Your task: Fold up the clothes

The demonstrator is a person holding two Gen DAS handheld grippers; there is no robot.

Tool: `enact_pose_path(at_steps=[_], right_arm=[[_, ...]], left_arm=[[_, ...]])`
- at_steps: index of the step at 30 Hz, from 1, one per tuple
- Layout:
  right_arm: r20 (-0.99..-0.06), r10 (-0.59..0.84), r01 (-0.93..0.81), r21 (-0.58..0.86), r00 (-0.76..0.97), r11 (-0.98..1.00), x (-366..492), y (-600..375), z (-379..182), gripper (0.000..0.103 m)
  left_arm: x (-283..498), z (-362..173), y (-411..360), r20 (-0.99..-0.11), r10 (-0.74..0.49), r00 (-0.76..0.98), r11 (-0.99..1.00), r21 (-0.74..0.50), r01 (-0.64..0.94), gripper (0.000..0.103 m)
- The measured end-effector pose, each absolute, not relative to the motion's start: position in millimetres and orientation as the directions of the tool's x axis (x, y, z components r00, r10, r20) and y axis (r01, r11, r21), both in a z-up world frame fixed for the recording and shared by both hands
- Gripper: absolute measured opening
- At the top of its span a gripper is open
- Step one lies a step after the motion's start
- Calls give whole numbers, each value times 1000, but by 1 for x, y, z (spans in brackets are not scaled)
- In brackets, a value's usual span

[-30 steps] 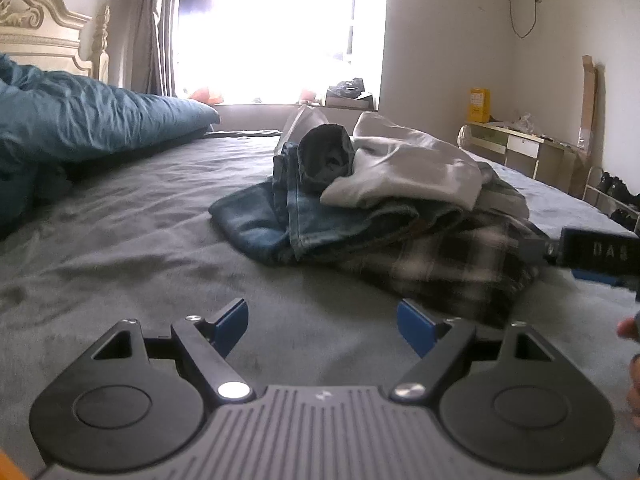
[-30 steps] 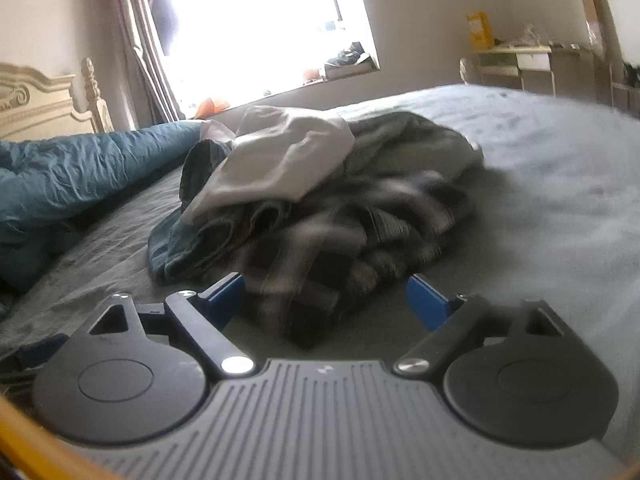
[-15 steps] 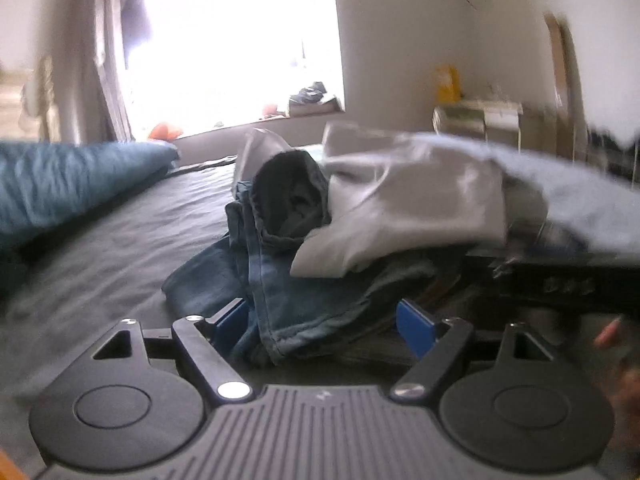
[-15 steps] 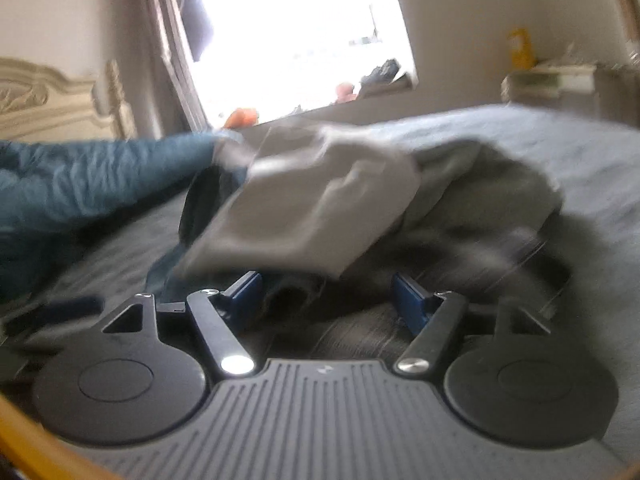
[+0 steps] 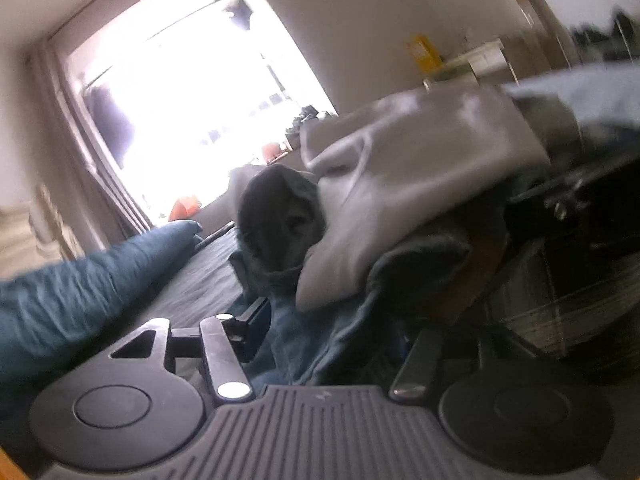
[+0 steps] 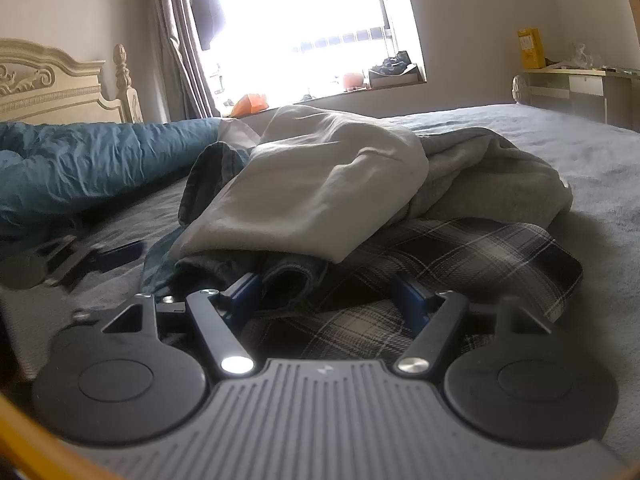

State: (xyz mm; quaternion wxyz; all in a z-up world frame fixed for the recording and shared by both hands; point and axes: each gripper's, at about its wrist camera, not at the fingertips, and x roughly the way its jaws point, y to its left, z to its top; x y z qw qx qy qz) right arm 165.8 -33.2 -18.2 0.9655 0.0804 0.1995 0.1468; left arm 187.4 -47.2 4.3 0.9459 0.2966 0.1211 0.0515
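A heap of clothes lies on the grey bed: a pale grey garment (image 6: 320,188) on top, a dark plaid shirt (image 6: 460,256) under it, blue jeans (image 5: 304,340) at the left and a grey sweater (image 6: 500,176) behind. My right gripper (image 6: 326,298) is open, its fingers on either side of a dark fold and the plaid shirt's edge. My left gripper (image 5: 332,332) is open and tilted, pushed into the jeans. The right gripper body (image 5: 580,248) shows at the right of the left wrist view, and the left gripper (image 6: 80,258) shows at the left of the right wrist view.
A blue duvet (image 6: 88,164) lies along the left by the cream headboard (image 6: 52,80). A bright window (image 6: 304,28) is behind the heap. A desk (image 6: 576,84) with a yellow box (image 6: 530,48) stands at the far right. Grey bedspread (image 6: 600,152) stretches right.
Both grippers have moved forward into the heap. The left gripper has tilted and now sits against the jeans; the right gripper's fingers now straddle the plaid shirt's edge.
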Motion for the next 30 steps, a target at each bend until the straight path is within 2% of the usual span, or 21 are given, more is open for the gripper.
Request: enact_pose_path(at_steps=[2, 6, 10, 12, 15, 23, 26, 30], right_arm=[[-358, 319, -257, 210, 878, 943, 166, -33, -18, 73], [-349, 332, -264, 228, 876, 937, 166, -35, -19, 73], [-306, 370, -293, 269, 877, 917, 161, -39, -15, 73], [-237, 393, -324, 284, 888, 903, 152, -41, -10, 73], [-167, 423, -374, 261, 891, 890, 140, -37, -3, 73], [-104, 478, -458, 171, 872, 872, 119, -13, 11, 72], [-93, 505, -488, 161, 858, 858, 114, -9, 18, 72], [-92, 523, -509, 134, 848, 850, 104, -1, 26, 72]], left_arm=[[187, 0, -55, -150, 190, 970, 772, 634, -53, 6], [179, -6, -66, -31, 224, 974, 683, 718, -134, 4], [157, 14, -52, 78, 255, 964, 683, 691, -236, 4], [143, 32, -43, 131, 265, 955, 696, 660, -284, 4], [116, 61, -29, 202, 283, 938, 713, 609, -346, 4], [10, 146, -6, 432, 345, 833, 693, 481, -537, 4], [-39, 195, 6, 455, 360, 814, 729, 407, -550, 4], [-99, 253, 14, 533, 346, 772, 719, 377, -583, 4]])
